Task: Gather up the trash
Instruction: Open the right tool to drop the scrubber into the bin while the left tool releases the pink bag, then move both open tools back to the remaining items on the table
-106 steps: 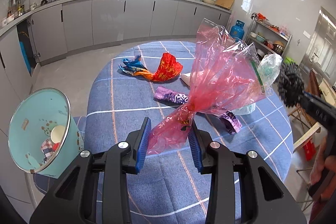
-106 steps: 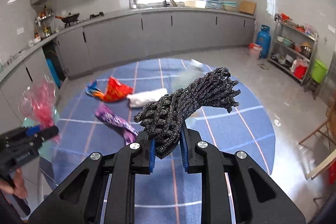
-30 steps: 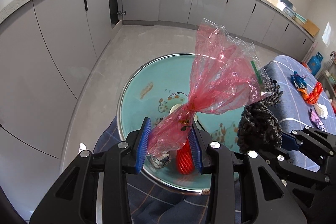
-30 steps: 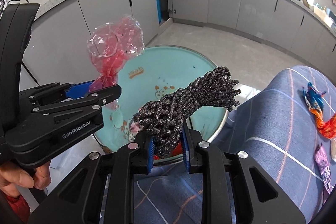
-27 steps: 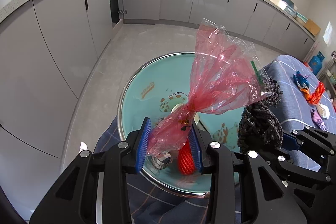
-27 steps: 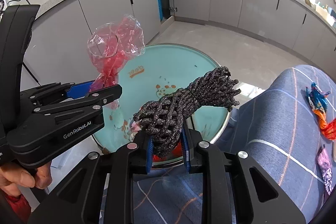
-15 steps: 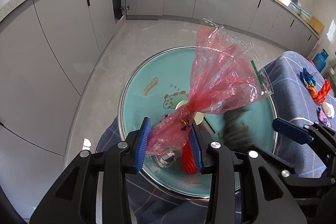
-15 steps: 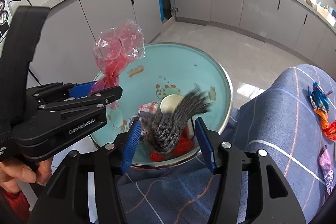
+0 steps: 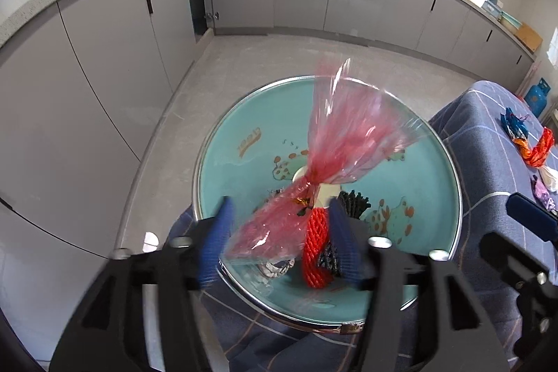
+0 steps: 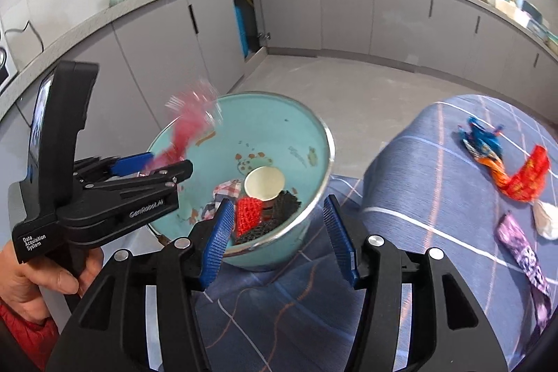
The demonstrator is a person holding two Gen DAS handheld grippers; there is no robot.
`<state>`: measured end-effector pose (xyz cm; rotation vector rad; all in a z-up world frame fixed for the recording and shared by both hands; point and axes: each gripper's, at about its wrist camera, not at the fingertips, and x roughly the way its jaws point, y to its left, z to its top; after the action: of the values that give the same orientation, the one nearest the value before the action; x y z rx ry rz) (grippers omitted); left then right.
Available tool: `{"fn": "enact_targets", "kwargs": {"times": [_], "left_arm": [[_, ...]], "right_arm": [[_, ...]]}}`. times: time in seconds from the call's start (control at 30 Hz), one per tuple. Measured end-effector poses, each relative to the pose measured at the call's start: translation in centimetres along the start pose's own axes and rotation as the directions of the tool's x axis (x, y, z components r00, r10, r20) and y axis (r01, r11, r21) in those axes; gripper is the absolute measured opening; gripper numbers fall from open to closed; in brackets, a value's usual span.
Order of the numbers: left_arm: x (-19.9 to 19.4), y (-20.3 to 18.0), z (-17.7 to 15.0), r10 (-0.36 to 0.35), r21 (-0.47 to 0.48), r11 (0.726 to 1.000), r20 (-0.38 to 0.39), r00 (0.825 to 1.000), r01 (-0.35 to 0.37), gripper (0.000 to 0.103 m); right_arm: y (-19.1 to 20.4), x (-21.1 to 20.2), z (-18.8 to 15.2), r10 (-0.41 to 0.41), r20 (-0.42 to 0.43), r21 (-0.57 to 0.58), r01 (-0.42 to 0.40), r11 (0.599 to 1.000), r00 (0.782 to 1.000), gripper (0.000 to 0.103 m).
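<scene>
Grey cabinets [image 10: 348, 13] are curving round the pale kitchen floor [image 9: 279, 58], and a blue checked cloth is covering the tabletop [image 10: 436, 169], where crinkled wrappers [image 10: 505, 169] are lying. Beside it a teal enamel bin [image 9: 244, 135] is holding a paper cup [image 10: 264, 183], red mesh [image 10: 248, 211] and black netting [image 10: 284, 203]. A motion-blurred pink cellophane bag [image 9: 345, 142] is hanging loose over it between the left gripper's [image 9: 279, 239] spread jaws. The right gripper's [image 10: 279, 232] jaws are gaping wide, holding nothing.

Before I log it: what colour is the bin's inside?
Light teal with cartoon prints; the bin shows best in the right wrist view.
</scene>
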<state>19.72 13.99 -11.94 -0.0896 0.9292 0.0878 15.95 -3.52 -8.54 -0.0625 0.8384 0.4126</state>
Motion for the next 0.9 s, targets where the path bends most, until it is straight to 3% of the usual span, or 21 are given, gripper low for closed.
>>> {"fn": "enact_targets", "kwargs": {"times": [0.07, 0.13, 0.37, 0.5, 0.9], "left_arm": [[-0.6, -0.3, 0.0, 0.012, 0.009, 1.000, 0.018, 1.000, -0.012, 0.070], [-1.4, -0.7, 0.0, 0.026, 0.010, 1.000, 0.043, 0.999, -0.026, 0.079], [-4.3, -3.1, 0.0, 0.033, 0.045, 0.998, 0.144, 0.989, -0.040, 0.091], [-5.3, -4.6, -0.2, 0.014, 0.057, 0.998, 0.157, 0.987, -0.023, 0.094], [-7.9, -10.9, -1.9, -0.067, 0.156, 0.987, 0.173, 0.983, 0.039, 0.097]], "right_arm": [[-0.7, -0.7, -0.2, -0.007, 0.024, 0.035, 0.006, 0.999, 1.000, 0.054], [-1.5, -1.3, -0.4, -0.012, 0.045, 0.061, 0.010, 0.998, 0.999, 0.063], [-3.5, -4.6, -1.2, -0.074, 0.142, 0.136, 0.054, 0.989, 0.987, 0.075], [-5.1, -6.1, -1.9, -0.115, 0.164, 0.184, 0.085, 0.979, 0.980, 0.081], [-10.1, -11.3, -6.4, -0.255, 0.191, 0.315, 0.187, 0.930, 0.948, 0.084]]}}
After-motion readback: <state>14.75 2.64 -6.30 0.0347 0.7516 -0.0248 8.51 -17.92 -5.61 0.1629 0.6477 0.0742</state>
